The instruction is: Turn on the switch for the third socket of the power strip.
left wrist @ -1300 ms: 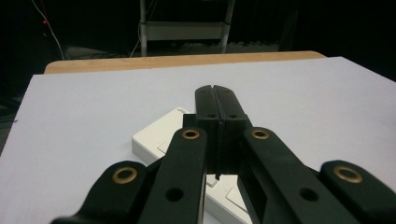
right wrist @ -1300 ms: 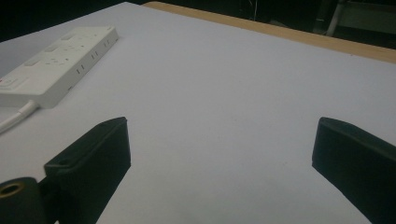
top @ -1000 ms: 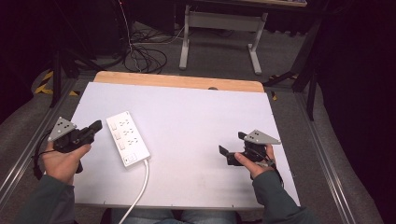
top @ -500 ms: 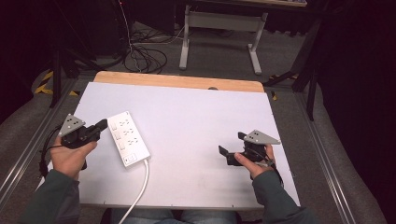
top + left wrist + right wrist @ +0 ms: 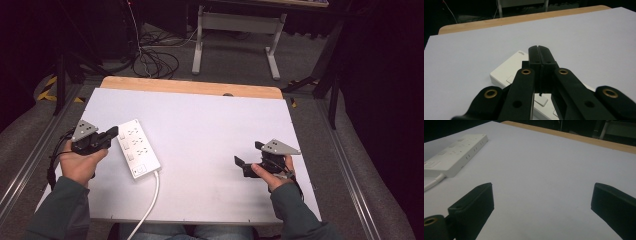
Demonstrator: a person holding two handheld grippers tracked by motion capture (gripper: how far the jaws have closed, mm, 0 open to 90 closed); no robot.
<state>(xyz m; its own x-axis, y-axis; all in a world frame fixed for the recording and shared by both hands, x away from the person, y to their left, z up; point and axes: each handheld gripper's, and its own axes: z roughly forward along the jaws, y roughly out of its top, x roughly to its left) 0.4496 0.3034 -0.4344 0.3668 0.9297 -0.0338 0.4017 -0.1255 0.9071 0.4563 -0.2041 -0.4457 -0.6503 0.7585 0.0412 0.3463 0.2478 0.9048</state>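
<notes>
power strip: white, rigid plastic, prob. light; lies flat on table at left, cord trailing to near edge. left gripper: jaws pressed together, empty, tips over strip's near-left edge. right gripper: jaws wide, empty, well apart. best hold: across narrow sides; smooth, may slip.

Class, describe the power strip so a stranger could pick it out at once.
Start at the white tabletop with the wooden far edge. On its left side, beside the shut left gripper, lies a white rectangular plastic power strip. A white cable trails from it over the table's near edge.
</notes>
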